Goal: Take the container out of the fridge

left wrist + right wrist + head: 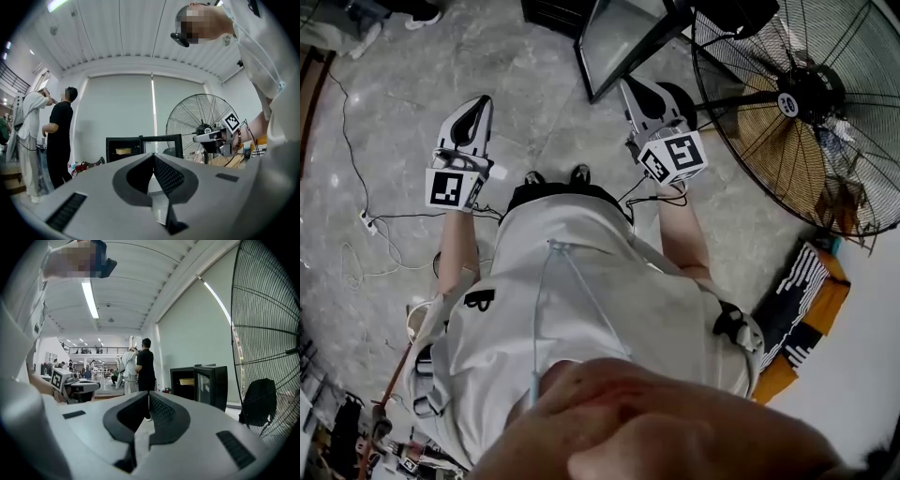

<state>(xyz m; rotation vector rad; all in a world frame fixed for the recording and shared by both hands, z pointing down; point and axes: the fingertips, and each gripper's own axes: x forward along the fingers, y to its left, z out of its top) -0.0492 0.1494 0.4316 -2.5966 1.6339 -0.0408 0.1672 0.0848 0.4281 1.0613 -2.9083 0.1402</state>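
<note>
Container [186, 381] in open fridge [221, 387], well apart; left gripper [153, 155] and right gripper [148, 393] both closed, empty. Approach level, open jaws first.

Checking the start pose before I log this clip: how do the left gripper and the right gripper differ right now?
The left gripper hangs over bare floor; the right gripper sits close to the fan and the open fridge door. The left gripper's view has the fridge almost straight above its jaws; the right gripper's view has it off to the right. Both are shut and empty; the container sits inside the fridge.
</note>
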